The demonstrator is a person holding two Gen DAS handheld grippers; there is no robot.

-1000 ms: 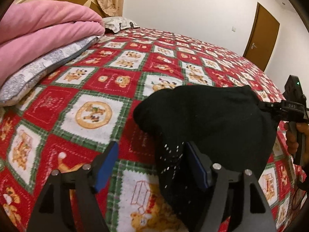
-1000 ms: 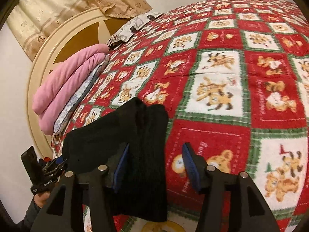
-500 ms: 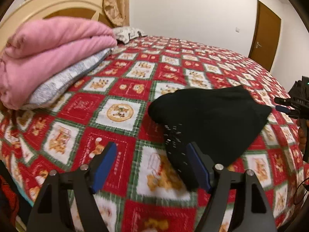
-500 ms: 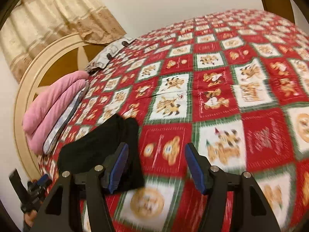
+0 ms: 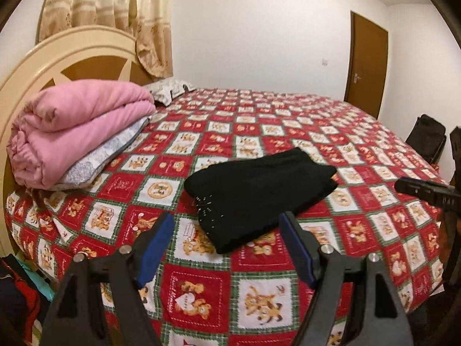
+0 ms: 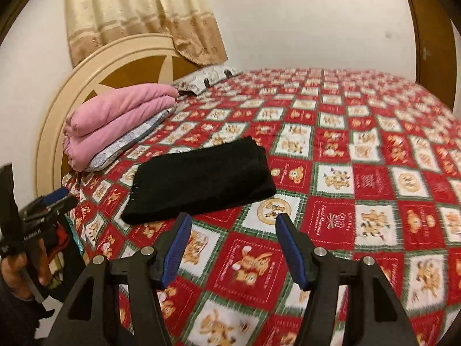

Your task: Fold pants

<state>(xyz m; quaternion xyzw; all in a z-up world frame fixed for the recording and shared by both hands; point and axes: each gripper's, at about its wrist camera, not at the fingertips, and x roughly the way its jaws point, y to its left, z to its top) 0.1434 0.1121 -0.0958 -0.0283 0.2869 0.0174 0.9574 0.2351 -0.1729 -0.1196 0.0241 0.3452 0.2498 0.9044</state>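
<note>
The black pants (image 5: 259, 193) lie folded into a compact rectangle on the red patterned bedspread (image 5: 259, 121), near the bed's front edge; they also show in the right wrist view (image 6: 201, 178). My left gripper (image 5: 226, 230) is open and empty, held back from and above the pants' near end. My right gripper (image 6: 232, 232) is open and empty, back from the pants' near right side. The right gripper's tip (image 5: 426, 191) shows at the right edge of the left wrist view. The left gripper (image 6: 54, 199) shows at the left of the right wrist view.
A folded pink quilt (image 5: 75, 127) on a grey pillow (image 5: 103, 155) lies by the cream headboard (image 5: 34, 69) at left. A second pillow (image 5: 170, 93) is farther back. A brown door (image 5: 366, 63) and a black bag (image 5: 426, 138) are at right.
Both grippers have pulled back and up from the pants, which now lie alone, smaller and farther in both views. Both stay open.
</note>
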